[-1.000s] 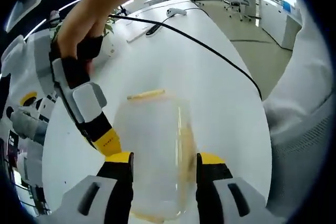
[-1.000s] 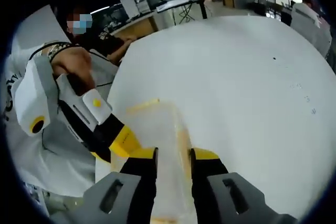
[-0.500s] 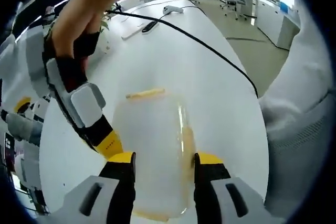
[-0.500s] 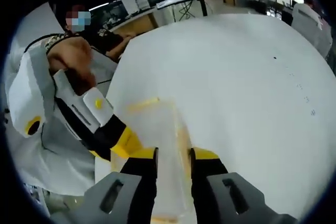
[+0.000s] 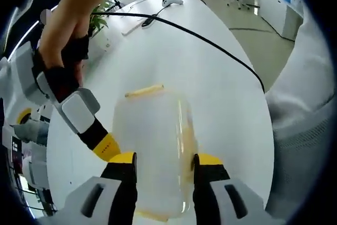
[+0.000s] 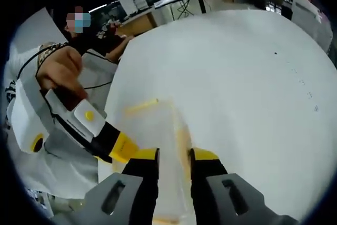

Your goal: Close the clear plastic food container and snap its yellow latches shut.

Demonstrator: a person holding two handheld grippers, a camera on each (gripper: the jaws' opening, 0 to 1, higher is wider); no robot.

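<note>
In the left gripper view, the left gripper (image 5: 159, 164) stood with its jaws set apart on either side of the clear container (image 5: 152, 146), flanking its walls; whether they actually pressed it could not be told. In the right gripper view, the right gripper (image 6: 171, 159) had its jaws drawn much closer together, straddling the container's near wall or rim, and firm contact could not be confirmed there either. The container sat on the white bench (image 5: 210, 77), with one yellow latch (image 5: 144, 91) lying along its far edge and another yellow strip running down its side.

A risk, in my judgement, was that pressure on a single edge would tip or slide the light box across the smooth bench, leaving a latch half seated. Squeezing the thin wall could also bow it and keep the lid from seating.

The clear plastic blurred into the bench, so whether the lid was fully down was hard to tell, and the near end was hidden behind the jaws. A black cable (image 5: 210, 46) crossed the bench beyond.
</note>
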